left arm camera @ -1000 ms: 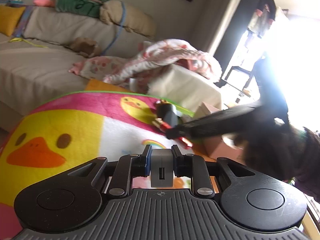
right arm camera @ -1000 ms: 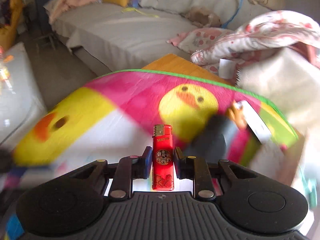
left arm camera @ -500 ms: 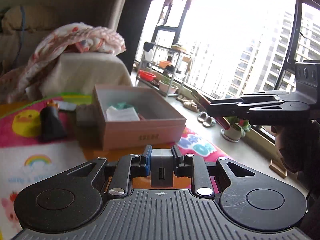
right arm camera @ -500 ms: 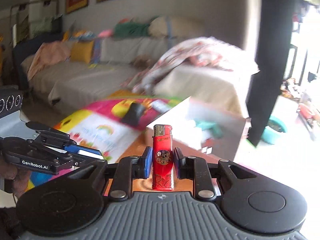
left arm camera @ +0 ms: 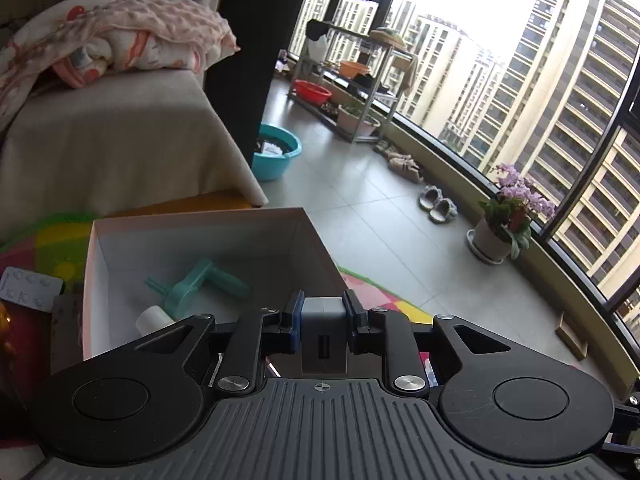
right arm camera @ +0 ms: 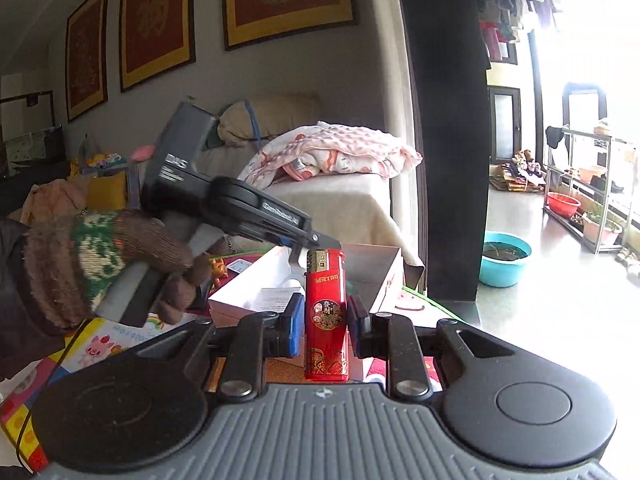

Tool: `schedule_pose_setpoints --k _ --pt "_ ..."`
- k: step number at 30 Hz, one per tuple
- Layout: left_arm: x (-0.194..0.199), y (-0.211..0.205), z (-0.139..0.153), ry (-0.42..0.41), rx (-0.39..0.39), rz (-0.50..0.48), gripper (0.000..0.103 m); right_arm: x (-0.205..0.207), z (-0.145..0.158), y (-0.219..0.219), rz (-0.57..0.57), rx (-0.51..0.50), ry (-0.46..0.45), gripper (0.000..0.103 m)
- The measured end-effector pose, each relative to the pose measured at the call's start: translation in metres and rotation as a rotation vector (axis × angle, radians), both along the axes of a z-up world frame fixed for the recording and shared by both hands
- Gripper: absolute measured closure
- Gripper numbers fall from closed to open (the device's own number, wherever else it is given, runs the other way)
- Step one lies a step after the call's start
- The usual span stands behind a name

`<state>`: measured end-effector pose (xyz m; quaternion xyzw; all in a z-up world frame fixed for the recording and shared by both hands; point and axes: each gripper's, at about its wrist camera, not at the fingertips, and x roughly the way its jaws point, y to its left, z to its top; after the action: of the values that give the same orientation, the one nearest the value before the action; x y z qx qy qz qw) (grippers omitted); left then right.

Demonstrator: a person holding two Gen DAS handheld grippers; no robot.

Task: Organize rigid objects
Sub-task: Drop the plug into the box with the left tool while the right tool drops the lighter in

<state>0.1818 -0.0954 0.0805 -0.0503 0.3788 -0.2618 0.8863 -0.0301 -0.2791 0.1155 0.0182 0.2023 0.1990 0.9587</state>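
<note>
My left gripper (left arm camera: 322, 322) is shut on a grey charger block (left arm camera: 323, 336) and hangs over the near edge of an open pink-white box (left arm camera: 90, 276). Inside the box lie a teal plastic tool (left arm camera: 200, 282) and a white cap (left arm camera: 154, 318). My right gripper (right arm camera: 325, 322) is shut on an upright red lighter (right arm camera: 325, 320). In the right wrist view the left gripper (right arm camera: 316, 246), held by a gloved hand (right arm camera: 100, 264), reaches over the same box (right arm camera: 376, 270), ahead of the lighter.
A blister pack (left arm camera: 28, 289) lies left of the box on the colourful mat (left arm camera: 376, 292). A covered sofa end (left arm camera: 120, 136) with a pink blanket (left arm camera: 132, 28) stands behind. A teal basin (left arm camera: 276, 152) sits on the tiled floor. A children's book (right arm camera: 100, 340) lies at left.
Both grippers swung round from the duck mat to the box. My left gripper moved over the box's near edge. The right gripper came closer with the lighter still held.
</note>
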Motion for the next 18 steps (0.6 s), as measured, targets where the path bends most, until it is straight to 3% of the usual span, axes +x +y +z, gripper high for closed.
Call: schedule_pose_setpoints --k 4,8,10,15,18 --pt "0.015 -0.006 -0.034 0.080 0.059 0.016 0.079 0.005 -0.009 -0.005 -0.015 -0.011 0.021 0.081" --pt "0.015 0.000 -0.049 0.110 0.036 0.012 0.079 0.015 -0.017 -0.005 -0.023 -0.013 0.056 0.081" --pt "0.010 0.008 -0.047 0.075 0.008 0.020 0.078 0.023 -0.018 -0.001 -0.028 -0.018 0.070 0.081" --pt "-0.028 0.061 -0.013 -0.067 -0.167 0.081 0.078 0.048 -0.005 0.016 -0.012 -0.059 0.068 0.081" --pt "-0.061 0.100 0.000 -0.154 -0.204 0.137 0.078 0.077 0.008 0.029 0.018 -0.067 0.095 0.081"
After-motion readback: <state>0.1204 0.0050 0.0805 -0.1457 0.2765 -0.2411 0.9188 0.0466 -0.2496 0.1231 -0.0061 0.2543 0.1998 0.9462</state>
